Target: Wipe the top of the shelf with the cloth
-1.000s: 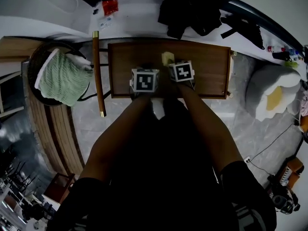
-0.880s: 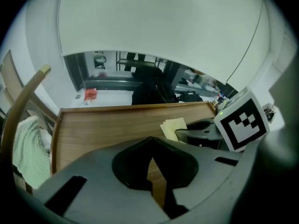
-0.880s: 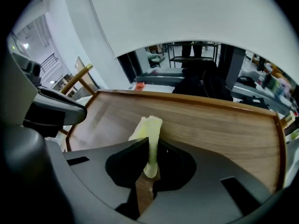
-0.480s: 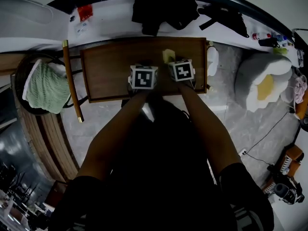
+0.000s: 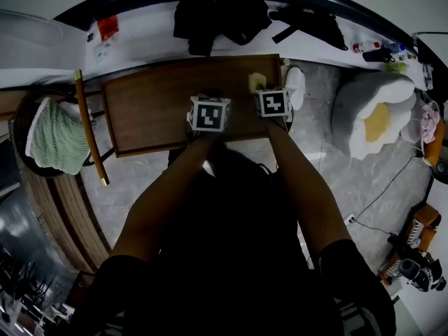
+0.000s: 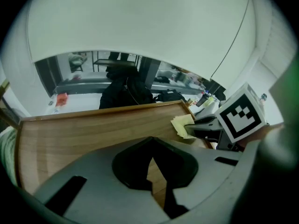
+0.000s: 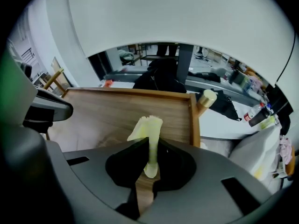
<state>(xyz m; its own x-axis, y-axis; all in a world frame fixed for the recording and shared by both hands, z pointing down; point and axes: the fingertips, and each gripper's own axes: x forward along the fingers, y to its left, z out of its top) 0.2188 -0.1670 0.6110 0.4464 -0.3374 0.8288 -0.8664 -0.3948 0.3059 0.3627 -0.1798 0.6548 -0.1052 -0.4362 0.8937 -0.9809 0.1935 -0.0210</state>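
The cloth (image 7: pixel 149 129), a pale yellow folded piece, is standing upright between the jaws of the right gripper (image 7: pixel 148 171). The jaws are pinching its lower part while its free end is fanning out above them. In the head view the cloth is showing just beyond that gripper's marker cube, over the far right part of the shelf (image 5: pixel 154 110), close to the raised right rim. Whether the cloth is touching the wood cannot be told.

The top of the shelf is showing as a brown wooden panel with a low lip around it. The left gripper (image 6: pixel 156 174) is sitting over the near middle of the panel, just left of the right one. Its 2 jaws are pressed together with nothing between them, and only wood grain is showing past their tips.

A green knitted bundle (image 5: pixel 52 137) is lying in a dark round basket (image 5: pixel 24 114) left of the shelf, with a wooden pole (image 5: pixel 89 128) running between the two. Dark bags (image 5: pixel 217 12) are lying on the white ledge beyond. A white cushion (image 5: pixel 350 117) with a yellow centre is lying on the floor to the right.
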